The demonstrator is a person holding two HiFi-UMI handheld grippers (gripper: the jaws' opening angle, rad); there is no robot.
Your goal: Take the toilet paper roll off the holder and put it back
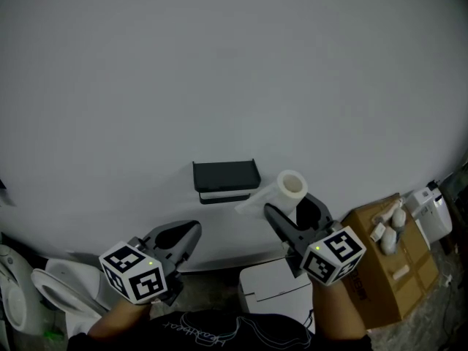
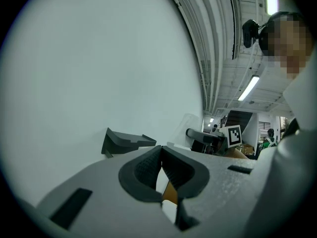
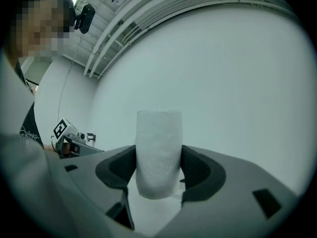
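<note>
Toilet (image 1: 53, 292): white, glossy, rounded seat rim; far left, low, against the wall.
Left gripper (image 1: 184, 234): grey matte plastic, ribbed dark pads; jaws closed tip to tip with nothing between them; held level, below and left of the holder, apart from it.
Left marker cube (image 1: 136, 273): white faces with black square patterns, at the rear of that gripper.
Holder (image 1: 225, 176): dark, flat shelf-like top with a raised lip and a slim bar beneath; fixed to the wall, bare of any roll; seen edge-on in the left gripper view (image 2: 125, 142).
Toilet paper roll (image 1: 291, 186): white, soft, faintly embossed cylinder with a pale core; off the holder, just right of it, upright between the right jaws; loose tail of paper trailing left toward the holder's underside.
Right gripper (image 1: 292, 209): same grey plastic; jaws set wide and pressed on both sides of the roll (image 3: 158, 152), pads touching the paper.
Right marker cube (image 1: 334, 254): black-and-white patterned, behind the jaws.
White container (image 1: 274, 289): boxy, smooth, with a dark seam line; on the floor below the right gripper.
Cardboard box (image 1: 380, 269): brown, corrugated, tilted; far right, small white items (image 1: 392, 224) resting on top.
Wall (image 1: 234, 72): plain, pale, smooth, filling most of the head view.
Floor (image 1: 447, 298): rough, grey, at the lower right.
Room: ceiling pipes and strip lights (image 2: 248, 87) visible from the gripper views.
</note>
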